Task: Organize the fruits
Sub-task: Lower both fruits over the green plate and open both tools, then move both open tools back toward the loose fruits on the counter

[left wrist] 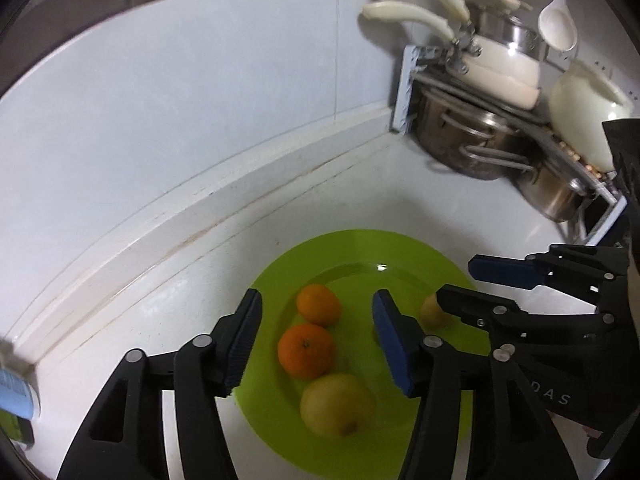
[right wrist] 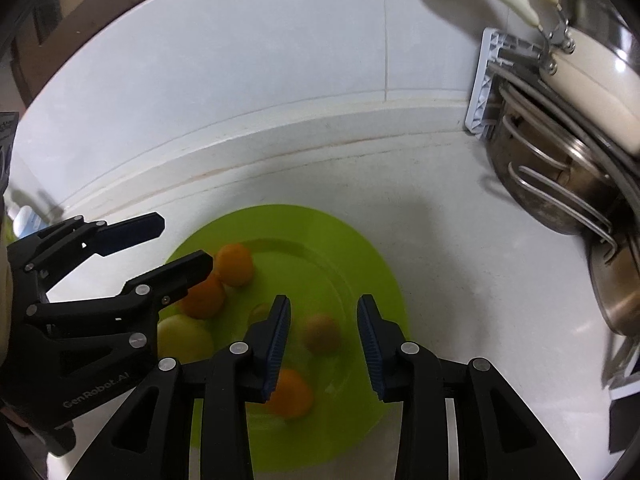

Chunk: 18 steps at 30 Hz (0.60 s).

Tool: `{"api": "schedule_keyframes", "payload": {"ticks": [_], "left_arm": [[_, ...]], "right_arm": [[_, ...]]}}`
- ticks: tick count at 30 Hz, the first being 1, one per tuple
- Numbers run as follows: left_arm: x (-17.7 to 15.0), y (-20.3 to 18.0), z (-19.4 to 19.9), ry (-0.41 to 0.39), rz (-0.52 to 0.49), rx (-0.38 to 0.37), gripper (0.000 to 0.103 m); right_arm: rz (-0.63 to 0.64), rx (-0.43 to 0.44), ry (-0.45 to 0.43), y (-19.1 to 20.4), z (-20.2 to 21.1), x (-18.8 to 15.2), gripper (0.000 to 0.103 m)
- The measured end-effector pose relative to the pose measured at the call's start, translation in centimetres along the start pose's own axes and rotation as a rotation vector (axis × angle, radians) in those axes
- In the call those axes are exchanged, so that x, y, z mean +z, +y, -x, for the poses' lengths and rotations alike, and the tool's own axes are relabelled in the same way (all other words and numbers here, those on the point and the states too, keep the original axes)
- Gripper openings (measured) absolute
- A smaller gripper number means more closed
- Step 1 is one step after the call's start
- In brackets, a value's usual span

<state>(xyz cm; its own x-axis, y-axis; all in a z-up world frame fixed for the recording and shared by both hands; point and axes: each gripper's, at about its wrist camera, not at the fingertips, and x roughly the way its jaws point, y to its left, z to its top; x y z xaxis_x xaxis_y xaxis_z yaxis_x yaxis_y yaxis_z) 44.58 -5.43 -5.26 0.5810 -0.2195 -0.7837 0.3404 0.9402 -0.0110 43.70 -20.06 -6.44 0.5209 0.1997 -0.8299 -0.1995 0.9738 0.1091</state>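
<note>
A lime green plate [left wrist: 360, 248] lies on the white counter and holds several fruits. In the left wrist view two oranges [left wrist: 306, 350] and a yellow apple [left wrist: 336, 404] lie between my left gripper's open fingers [left wrist: 316, 340]. A small yellowish fruit [left wrist: 432, 314] sits partly behind the right gripper [left wrist: 464, 284], which comes in open from the right. In the right wrist view the plate [right wrist: 360, 264] lies below my open right gripper [right wrist: 323, 344]. A brownish fruit [right wrist: 322, 334] lies between its fingers and an orange [right wrist: 292, 394] lies lower down. The left gripper [right wrist: 184, 244] is open at the left.
A dish rack [left wrist: 404, 92] with steel pots [left wrist: 460, 140], cream pans [left wrist: 504, 68] and a white spoon [left wrist: 558, 20] stands at the back right corner. A tiled wall [left wrist: 200, 80] runs behind the counter. A blue-labelled container [left wrist: 16, 392] stands at the left edge.
</note>
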Motion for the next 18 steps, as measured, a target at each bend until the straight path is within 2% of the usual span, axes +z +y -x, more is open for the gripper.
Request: {"api": "schedule_keyframes", "payload": {"ticks": [3,7,18], "left_arm": [[-0.4,-0.3,2.0,-0.039,0.005,0.010,0.060],[-1.0,-0.8,4.7,-0.085,0.010,0.017,0.063],[-3.2,-2.2,10.4,-0.169,0.031,0.035,0.071]], "right_arm": [[0.007,0.003,-0.030,0.4,1.7,-0.4,0.041],[0.025,0.001,-0.069,1.0,4.0,-1.3,0.042],[0.027,-0.020,-0.170,2.0,10.0,-4.3,0.053]]}}
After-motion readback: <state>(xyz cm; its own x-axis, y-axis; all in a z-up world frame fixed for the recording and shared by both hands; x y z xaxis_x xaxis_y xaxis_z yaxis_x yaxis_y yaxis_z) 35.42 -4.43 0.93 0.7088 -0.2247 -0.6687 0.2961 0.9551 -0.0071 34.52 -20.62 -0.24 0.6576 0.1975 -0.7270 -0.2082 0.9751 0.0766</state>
